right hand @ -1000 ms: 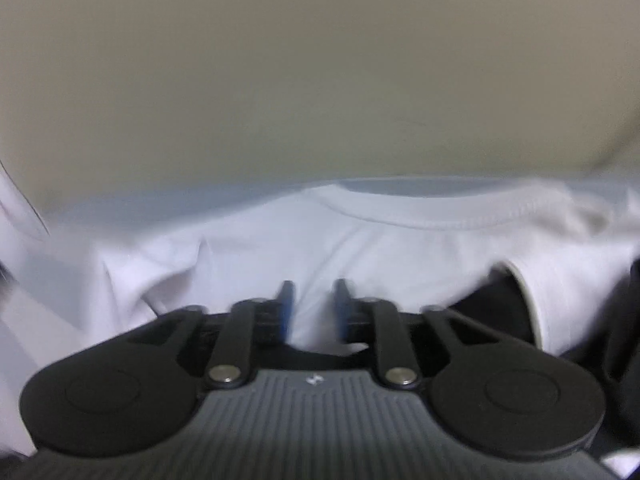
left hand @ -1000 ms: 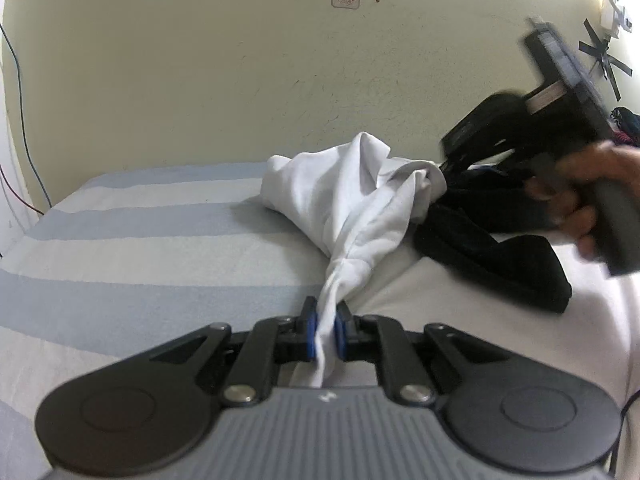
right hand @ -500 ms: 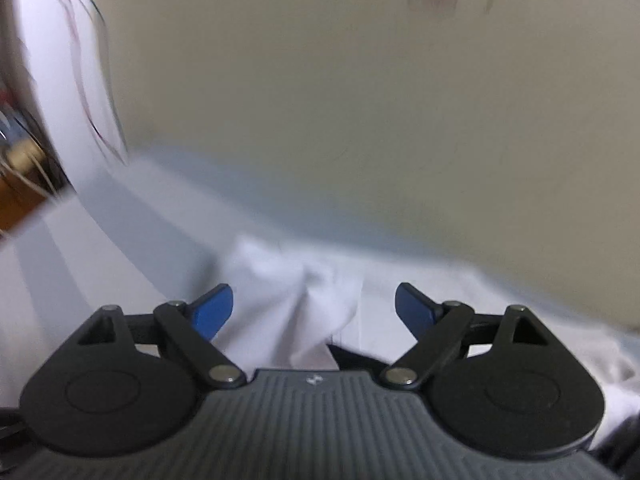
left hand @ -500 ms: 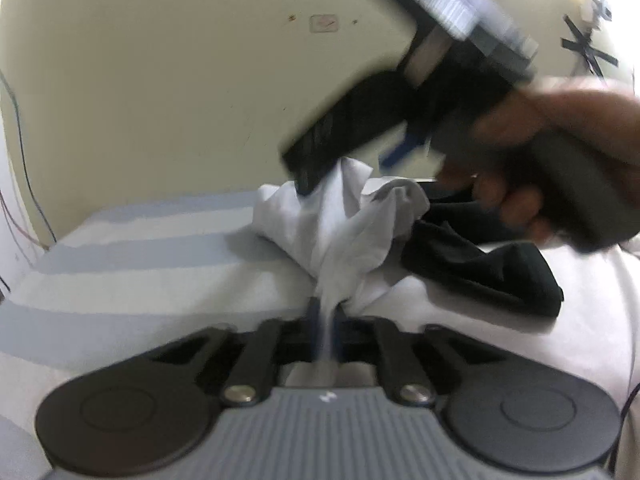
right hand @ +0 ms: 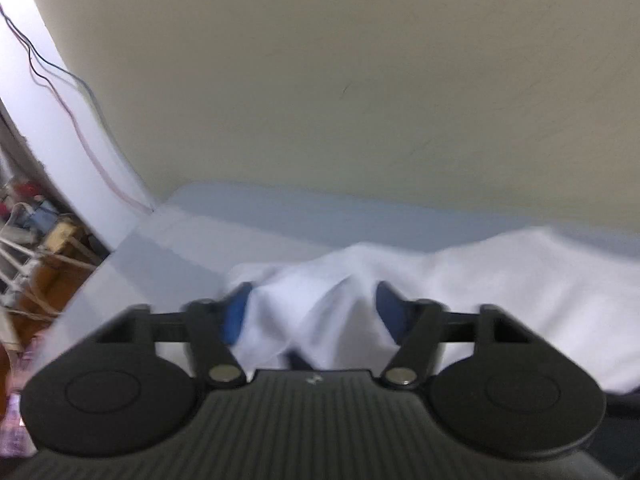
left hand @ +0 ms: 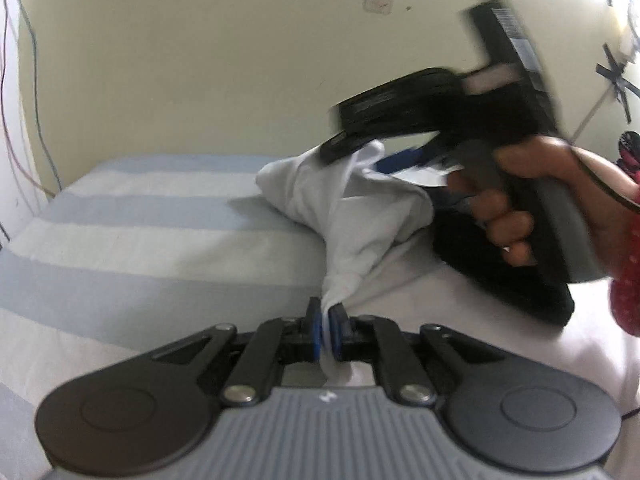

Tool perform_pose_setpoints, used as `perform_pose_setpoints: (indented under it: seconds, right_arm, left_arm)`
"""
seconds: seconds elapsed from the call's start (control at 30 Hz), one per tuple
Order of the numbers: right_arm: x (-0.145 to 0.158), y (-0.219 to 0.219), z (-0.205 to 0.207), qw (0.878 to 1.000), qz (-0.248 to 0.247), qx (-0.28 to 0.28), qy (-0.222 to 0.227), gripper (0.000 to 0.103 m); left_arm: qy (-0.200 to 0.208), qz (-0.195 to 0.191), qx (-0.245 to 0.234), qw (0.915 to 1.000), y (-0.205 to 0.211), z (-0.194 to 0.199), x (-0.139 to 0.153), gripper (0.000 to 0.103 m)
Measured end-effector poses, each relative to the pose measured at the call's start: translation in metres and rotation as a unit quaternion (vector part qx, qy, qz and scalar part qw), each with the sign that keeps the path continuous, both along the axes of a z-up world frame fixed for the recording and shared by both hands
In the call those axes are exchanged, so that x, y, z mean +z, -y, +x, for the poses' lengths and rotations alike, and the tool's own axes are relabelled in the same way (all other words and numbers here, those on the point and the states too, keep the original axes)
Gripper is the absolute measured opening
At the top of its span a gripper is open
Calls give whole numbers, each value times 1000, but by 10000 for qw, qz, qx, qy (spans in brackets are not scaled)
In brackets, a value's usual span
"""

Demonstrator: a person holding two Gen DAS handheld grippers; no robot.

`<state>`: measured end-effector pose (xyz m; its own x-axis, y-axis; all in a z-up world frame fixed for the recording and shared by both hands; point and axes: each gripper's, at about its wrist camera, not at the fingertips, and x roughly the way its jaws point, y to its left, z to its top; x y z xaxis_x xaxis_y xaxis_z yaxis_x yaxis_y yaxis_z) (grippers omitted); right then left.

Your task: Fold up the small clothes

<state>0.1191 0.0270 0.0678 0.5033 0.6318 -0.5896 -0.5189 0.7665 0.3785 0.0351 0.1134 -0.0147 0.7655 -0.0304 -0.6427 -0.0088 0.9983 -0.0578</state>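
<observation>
A crumpled white garment [left hand: 360,216] lies on the striped bed [left hand: 140,240]. My left gripper [left hand: 326,314] is shut on its near end, and the cloth runs up from the pads in a tight twist. In the left wrist view a hand [left hand: 516,208] holds the right gripper over the garment's far, raised part. In the right wrist view my right gripper [right hand: 310,300] has a fold of the white garment [right hand: 500,280] bulging between its blue fingers [right hand: 234,320]; its jaws are closing. A black garment [left hand: 520,288] lies to the right, partly behind the hand.
The pale wall [left hand: 200,60] stands right behind the bed. Thin cables [left hand: 24,80] hang down at the left corner. A red dotted cloth [left hand: 626,280] shows at the right edge. Beyond the bed's left edge is clutter [right hand: 40,260] on the floor.
The right gripper swung left from above the black garment to the white one's raised part; its jaws spread wide, then narrowed around a fold. The left gripper kept its grip and place.
</observation>
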Motion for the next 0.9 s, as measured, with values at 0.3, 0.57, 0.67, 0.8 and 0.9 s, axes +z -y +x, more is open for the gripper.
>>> perform_pose_setpoints:
  seconds: [0.3, 0.57, 0.67, 0.8, 0.9]
  right_arm:
    - [-2, 32, -40, 9979, 186, 596, 195, 43]
    - [-57, 58, -45, 9943, 502, -147, -934, 6]
    - [-63, 50, -64, 9945, 172, 425, -937, 6]
    - [-65, 59, -63, 9948, -58, 480, -896, 9]
    - [-33, 81, -73, 9979, 304, 297, -492, 13]
  left_arm:
    - [130, -46, -89, 9999, 4, 0, 0, 6]
    - [-34, -150, -182, 9997, -13, 4, -2, 5]
    - [-112, -621, -84, 9980, -31, 7, -1, 8]
    - [57, -715, -141, 9973, -34, 4, 4, 12]
    - [295, -847, -204, 9958, -38, -4, 11, 16]
